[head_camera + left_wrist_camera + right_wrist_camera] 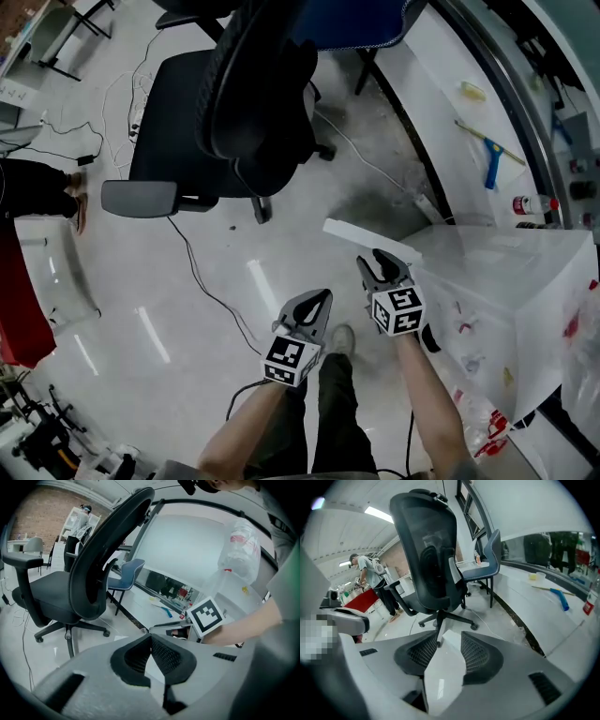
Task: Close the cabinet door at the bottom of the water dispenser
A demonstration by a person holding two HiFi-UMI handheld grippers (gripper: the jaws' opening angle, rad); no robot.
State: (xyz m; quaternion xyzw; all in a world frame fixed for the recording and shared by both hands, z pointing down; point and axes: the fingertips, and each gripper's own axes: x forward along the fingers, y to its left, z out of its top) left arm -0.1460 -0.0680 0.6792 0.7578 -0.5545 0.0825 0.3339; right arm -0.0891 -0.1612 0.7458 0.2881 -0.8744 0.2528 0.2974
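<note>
Right gripper (449, 638) jaws apart astride the cabinet door (443, 677) edge; left gripper (151, 638) jaws together, empty.
Door ajar at 12 o'clock of the right gripper, water dispenser (511, 281) at 3 o'clock. Risk: the loose hold lets the edge slip out mid-swing, so the door stops short.

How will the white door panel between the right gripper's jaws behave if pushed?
The white door panel looks flat and straight-edged, so probably stiff. Its glossy face may slip against the right gripper's pads. It seems thin, so likely light to swing.
</note>
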